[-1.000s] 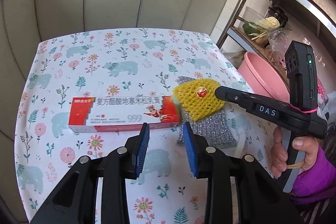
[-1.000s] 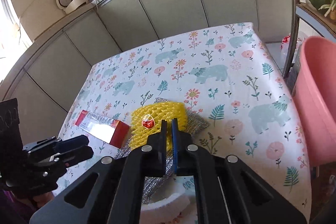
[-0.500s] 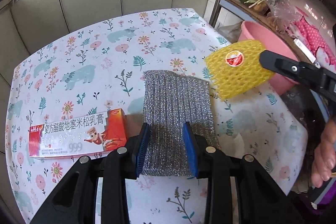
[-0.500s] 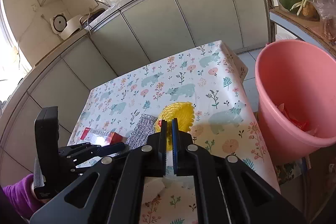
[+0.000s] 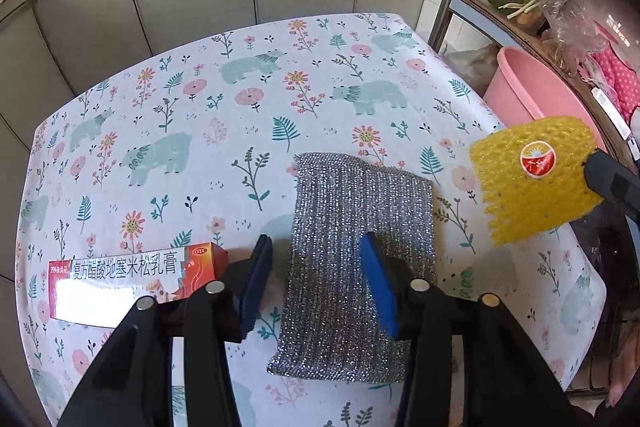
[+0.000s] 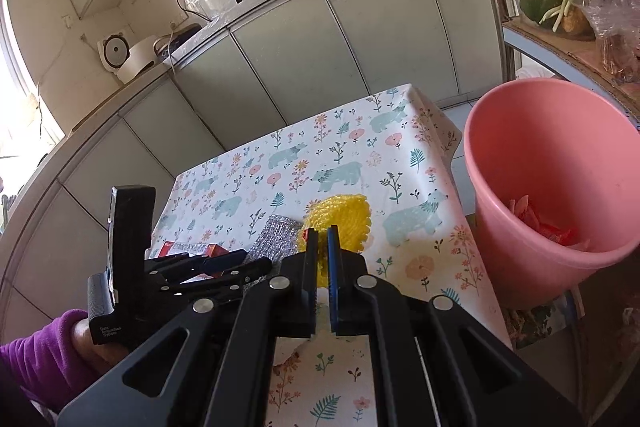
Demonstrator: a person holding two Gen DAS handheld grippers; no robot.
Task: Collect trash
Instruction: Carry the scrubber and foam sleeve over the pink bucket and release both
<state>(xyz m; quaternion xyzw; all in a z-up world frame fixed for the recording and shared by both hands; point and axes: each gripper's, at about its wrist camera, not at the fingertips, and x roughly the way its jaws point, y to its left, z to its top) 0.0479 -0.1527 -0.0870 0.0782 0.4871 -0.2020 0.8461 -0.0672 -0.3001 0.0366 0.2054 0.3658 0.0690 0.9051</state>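
Tabletop [image 5: 248, 75]: floral cloth with bears; carries the scouring cloth and the carton. Its right-hand edge faces the bucket.
Pink bucket [image 6: 552, 163]: stands off the tabletop's right edge, lower than the cloth, mouth open upward; red and pale scraps already lie at the bottom. Rim also visible in the left wrist view [image 5: 532, 83].
Silver scouring cloth [image 5: 356, 267]: lies flat, long axis running away from the left tool toward the far edge; the near half sits directly under that tool.
Medicine carton [image 5: 132, 283]: red and white, long axis crosswise, just left of the scouring cloth, partly behind the left tool's finger.
Yellow foam net [image 5: 532, 179]: clear of the tabletop, gripped at one edge, hanging out over the right-hand edge toward the bucket; red round sticker facing up.
Right tool [image 6: 323, 239]: clamped tight on the yellow foam net; the bucket lies to its right and below, so, by my reading, the drop needs more travel rightward.
Left tool [image 5: 316, 279]: jaws opening, blue pads astride the scouring cloth without pressing it; nearer hand for that item and for the carton.
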